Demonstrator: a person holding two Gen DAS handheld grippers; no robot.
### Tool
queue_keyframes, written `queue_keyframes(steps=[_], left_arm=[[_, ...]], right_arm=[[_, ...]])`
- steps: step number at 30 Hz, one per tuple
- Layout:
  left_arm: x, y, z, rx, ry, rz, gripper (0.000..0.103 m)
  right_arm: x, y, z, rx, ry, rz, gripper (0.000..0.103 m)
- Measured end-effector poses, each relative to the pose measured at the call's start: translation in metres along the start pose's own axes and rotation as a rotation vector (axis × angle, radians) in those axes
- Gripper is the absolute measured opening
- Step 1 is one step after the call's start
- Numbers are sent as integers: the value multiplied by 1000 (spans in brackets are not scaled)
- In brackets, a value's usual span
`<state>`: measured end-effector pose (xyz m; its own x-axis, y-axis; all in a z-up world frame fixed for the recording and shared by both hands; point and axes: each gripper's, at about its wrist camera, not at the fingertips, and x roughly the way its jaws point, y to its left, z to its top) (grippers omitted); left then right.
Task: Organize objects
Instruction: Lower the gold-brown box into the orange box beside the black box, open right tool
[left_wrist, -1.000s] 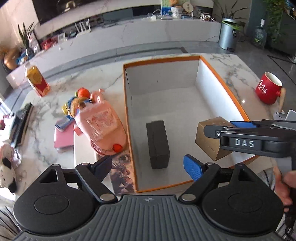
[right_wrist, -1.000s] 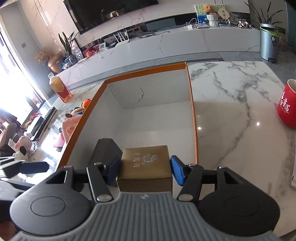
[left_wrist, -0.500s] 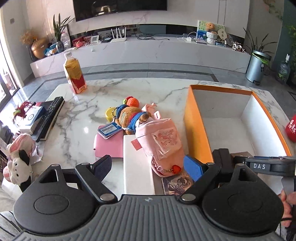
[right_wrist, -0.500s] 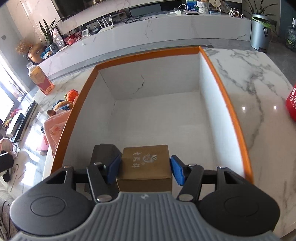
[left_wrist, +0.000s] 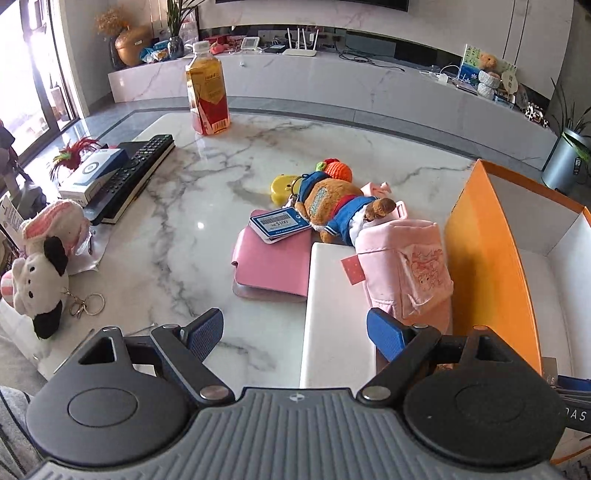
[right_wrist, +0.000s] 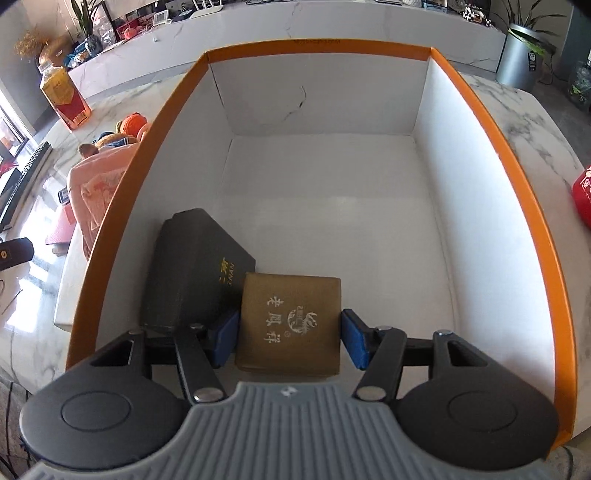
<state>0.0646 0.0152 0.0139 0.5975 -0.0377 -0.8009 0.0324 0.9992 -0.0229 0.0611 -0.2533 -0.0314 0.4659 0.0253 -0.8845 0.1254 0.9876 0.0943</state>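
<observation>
My right gripper (right_wrist: 290, 339) is shut on a gold-brown box (right_wrist: 291, 314) with printed characters. It holds the box low inside the orange box (right_wrist: 535, 221), right beside a black box (right_wrist: 192, 269) that lies on the white floor. My left gripper (left_wrist: 295, 332) is open with nothing between its fingers. It hangs over the marble table at the near end of a flat white box (left_wrist: 332, 314). A pink pouch (left_wrist: 410, 269), a plush bear (left_wrist: 332, 206) and a pink wallet (left_wrist: 273, 266) lie just beyond it, left of the orange box (left_wrist: 487, 266).
A juice bottle (left_wrist: 207, 96) stands at the table's far side. A remote (left_wrist: 136, 173) and a black-and-white plush toy (left_wrist: 33, 288) lie along the left edge. A blue-white card (left_wrist: 279, 223) rests on the wallet. A red mug (right_wrist: 583, 192) stands right of the orange box.
My left gripper has swung left, off the orange box and over to the cluttered table. My right gripper has sunk into the orange box with the gold-brown box, down beside the black box.
</observation>
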Motion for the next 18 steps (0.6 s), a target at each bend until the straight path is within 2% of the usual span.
queue_keyframes(steps=[11, 13, 15, 16, 18], left_arm=[[0, 2, -2, 9, 5, 1, 100], [-1, 1, -2, 24, 5, 0, 100], [-1, 2, -2, 27, 6, -7, 100], [-2, 4, -2, 23, 4, -11, 100], [-2, 6, -2, 14, 2, -15, 100]], right_arm=[[1, 1, -4, -106, 125, 3, 61], [5, -4, -3, -67, 176, 15, 62], [2, -8, 0, -33, 203, 21, 74], [-6, -10, 0, -26, 171, 20, 83], [-27, -12, 4, -3, 90, 36, 86]])
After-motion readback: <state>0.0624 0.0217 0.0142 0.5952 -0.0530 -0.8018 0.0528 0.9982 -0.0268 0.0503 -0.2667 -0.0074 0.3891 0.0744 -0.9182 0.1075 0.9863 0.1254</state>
